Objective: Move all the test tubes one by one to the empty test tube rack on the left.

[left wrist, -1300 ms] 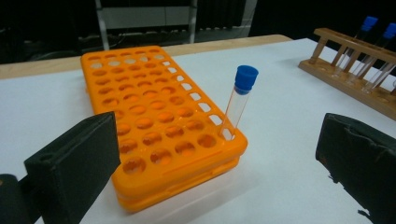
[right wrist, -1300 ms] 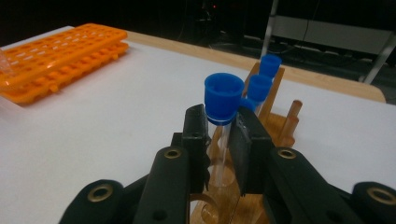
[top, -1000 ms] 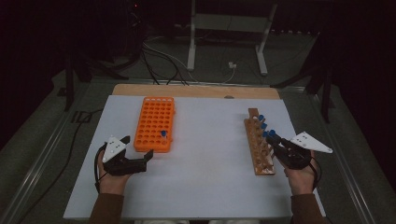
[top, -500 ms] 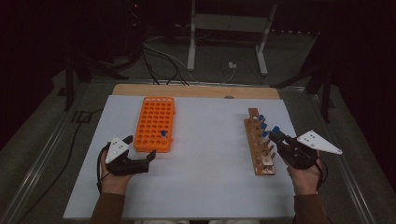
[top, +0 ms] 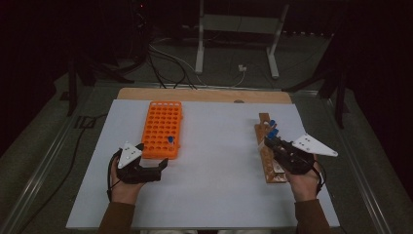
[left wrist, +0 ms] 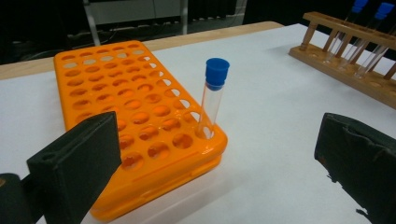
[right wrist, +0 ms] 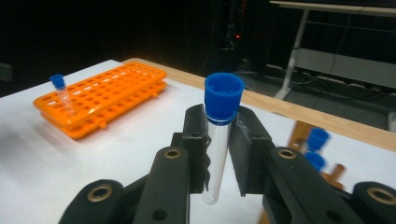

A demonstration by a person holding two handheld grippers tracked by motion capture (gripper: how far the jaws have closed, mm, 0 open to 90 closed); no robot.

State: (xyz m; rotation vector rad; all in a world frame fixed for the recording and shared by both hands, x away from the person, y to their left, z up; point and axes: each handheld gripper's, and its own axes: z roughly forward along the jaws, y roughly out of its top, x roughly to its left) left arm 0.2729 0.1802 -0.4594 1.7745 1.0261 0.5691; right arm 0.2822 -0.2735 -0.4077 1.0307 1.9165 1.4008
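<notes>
- Right gripper (right wrist: 219, 154) — jaws clamped on a blue-capped tube (right wrist: 218, 140), lifted just above the wooden rack (top: 269, 151).
- Left gripper (top: 146, 168) — jaws wide apart, beside the orange rack (left wrist: 140, 116), where another capped tube (left wrist: 212, 95) stands in a corner hole.

Plastic rack (top: 162, 129) ahead of the left gripper (top: 155, 166); wooden rack (top: 269, 148) beside the right gripper (top: 270, 143), capped tube (right wrist: 219, 135) between its jaws.
</notes>
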